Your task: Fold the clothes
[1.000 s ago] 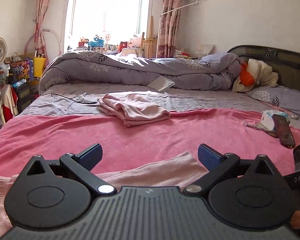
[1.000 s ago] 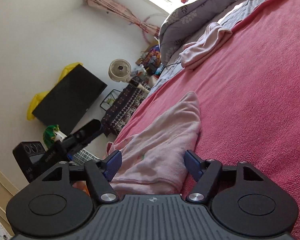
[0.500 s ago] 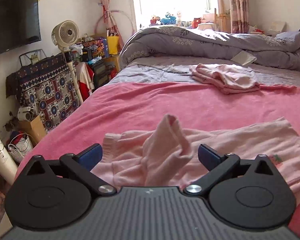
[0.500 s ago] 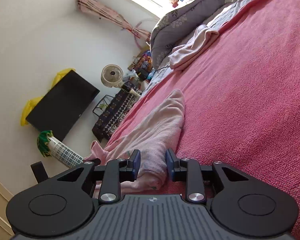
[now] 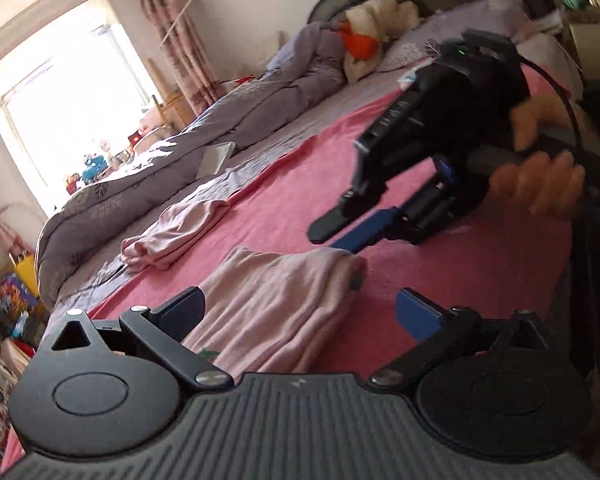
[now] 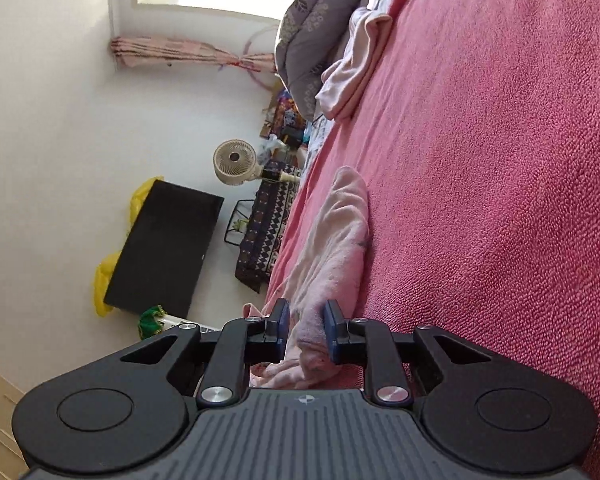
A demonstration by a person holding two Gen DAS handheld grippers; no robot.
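A light pink garment (image 5: 276, 304) lies on the pink bed cover (image 5: 480, 272). My left gripper (image 5: 300, 308) is open, its fingers on either side of the garment's near part, touching nothing. My right gripper (image 6: 305, 330) is shut on a bunched end of the same pink garment (image 6: 336, 248), which stretches away along the bed edge. The right gripper also shows in the left wrist view (image 5: 352, 232), low over the cover at the garment's far corner, held by a hand (image 5: 540, 184).
A folded pink garment (image 5: 172, 232) lies farther back by the rolled grey quilt (image 5: 180, 168). Pillows and clothes (image 5: 372, 40) lie at the headboard. Off the bed's side stand a fan (image 6: 234, 164), a patterned cabinet (image 6: 266, 232) and a black TV (image 6: 164, 252).
My left gripper has swung right and now looks toward the headboard and my right gripper. My right gripper has rolled further and stays shut on the garment's end.
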